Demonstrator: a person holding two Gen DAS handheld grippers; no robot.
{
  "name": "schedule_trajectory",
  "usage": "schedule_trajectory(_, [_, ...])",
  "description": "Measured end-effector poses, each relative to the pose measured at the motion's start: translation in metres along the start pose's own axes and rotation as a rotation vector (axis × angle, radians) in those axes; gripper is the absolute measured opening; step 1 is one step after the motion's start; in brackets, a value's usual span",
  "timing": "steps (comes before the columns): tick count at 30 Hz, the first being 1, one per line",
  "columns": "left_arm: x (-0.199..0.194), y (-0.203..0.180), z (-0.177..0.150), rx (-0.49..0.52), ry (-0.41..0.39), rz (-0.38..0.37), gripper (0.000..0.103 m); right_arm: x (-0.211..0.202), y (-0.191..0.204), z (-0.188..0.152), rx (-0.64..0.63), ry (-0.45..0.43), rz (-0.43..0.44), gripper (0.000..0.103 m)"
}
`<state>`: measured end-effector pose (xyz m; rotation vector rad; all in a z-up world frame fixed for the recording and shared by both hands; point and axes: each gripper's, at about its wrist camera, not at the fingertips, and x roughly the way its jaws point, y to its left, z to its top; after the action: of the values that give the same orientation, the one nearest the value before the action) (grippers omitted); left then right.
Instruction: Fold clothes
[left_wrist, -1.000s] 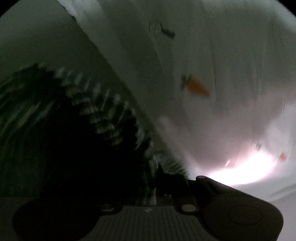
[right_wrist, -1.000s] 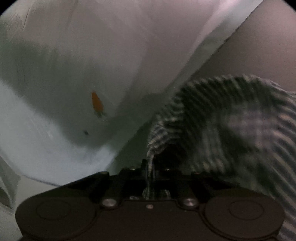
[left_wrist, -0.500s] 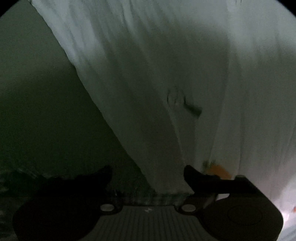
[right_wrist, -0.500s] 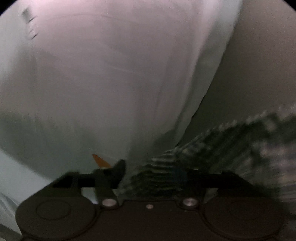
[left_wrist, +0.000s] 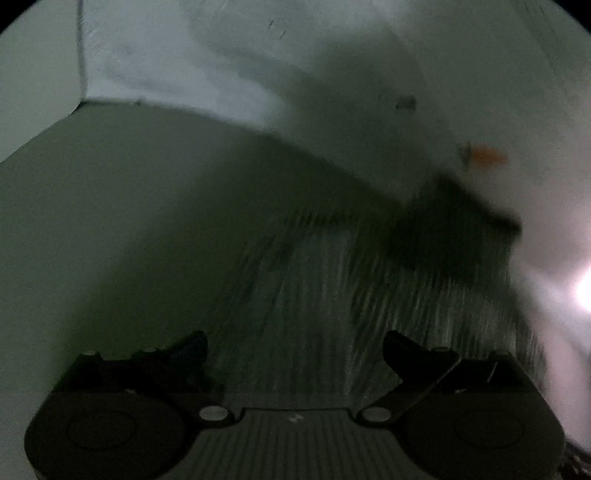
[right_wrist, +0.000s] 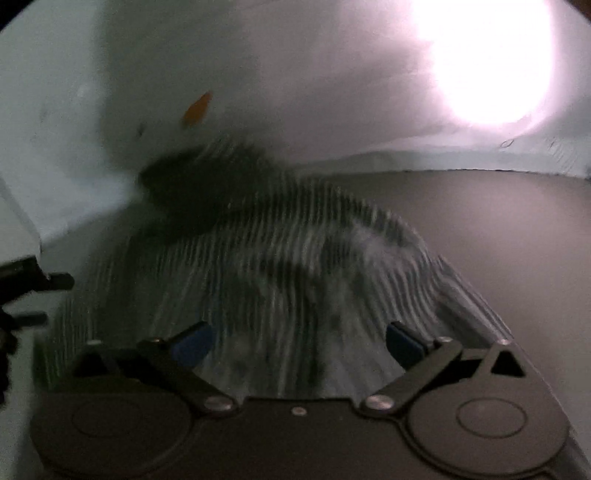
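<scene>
Soft, light, limp: striped garment (right_wrist: 280, 258), by the look of it likely to sag and slide out of shape unless pinched at two matching points. Best taken at an edge or corner on each side, cloth doubled between the pads, not at the loose middle. Narrow dark and pale stripes, rumpled into ridges, darker bunched part at the far end; blurred in both views, so seams, collar or sleeves not to be told. Lying flat on the dull grey bench (right_wrist: 498, 229), far end touching or tucked just under the white sheet (right_wrist: 295, 74) with a small orange carrot print (right_wrist: 197, 107).

Right claw (right_wrist: 297, 341) released and opening wider, blue pads apart above the cloth, nothing pressed between them. Left claw (left_wrist: 295, 350) likewise let go and opening, jaws wide, striped garment (left_wrist: 369, 295) beyond and below them, untouched. White sheet (left_wrist: 369, 74) behind, bench (left_wrist: 129, 221) bare to the left of that view. Bright glare on the sheet's right side.
</scene>
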<state>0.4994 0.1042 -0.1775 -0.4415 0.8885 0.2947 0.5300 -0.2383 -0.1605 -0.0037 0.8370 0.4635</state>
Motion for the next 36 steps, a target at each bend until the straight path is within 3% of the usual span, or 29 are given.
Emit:
schedule_trajectory(4, [-0.033, 0.029, -0.057, -0.032, 0.078, -0.007, 0.1, -0.015, 0.026, -0.038, -0.102, 0.041, 0.016, 0.102])
schedule_trajectory(10, [-0.076, 0.05, -0.107, 0.022, 0.063, 0.02, 0.1, -0.027, 0.041, -0.094, -0.09, 0.053, 0.114, 0.103])
schedule_trajectory(13, [-0.094, 0.066, -0.122, 0.028, 0.061, 0.013, 0.1, -0.032, 0.037, -0.123, -0.082, 0.012, 0.045, 0.103])
schedule_trajectory(17, [-0.109, 0.088, -0.145, 0.039, 0.099, 0.032, 0.1, -0.048, 0.033, -0.156, -0.127, -0.107, -0.083, 0.103])
schedule_trajectory(21, [-0.121, 0.107, -0.153, 0.073, 0.134, 0.065, 0.1, -0.052, 0.035, -0.162, -0.138, -0.134, -0.102, 0.103])
schedule_trajectory(26, [-0.113, 0.124, -0.143, 0.1, 0.182, -0.003, 0.098, -0.053, 0.034, -0.161, -0.137, -0.136, -0.102, 0.103])
schedule_trajectory(29, [-0.104, 0.13, -0.137, 0.144, 0.212, -0.033, 0.089, -0.051, 0.035, -0.162, -0.137, -0.136, -0.103, 0.103])
schedule_trajectory(32, [-0.093, 0.133, -0.123, 0.193, 0.22, -0.036, 0.065, -0.048, 0.037, -0.163, -0.139, -0.136, -0.104, 0.103])
schedule_trajectory(34, [-0.088, 0.139, -0.112, 0.212, 0.218, -0.035, 0.034, -0.049, 0.037, -0.162, -0.141, -0.136, -0.105, 0.103])
schedule_trajectory(36, [-0.082, 0.145, -0.101, 0.221, 0.216, -0.037, 0.025, -0.049, 0.037, -0.163, -0.14, -0.137, -0.105, 0.103])
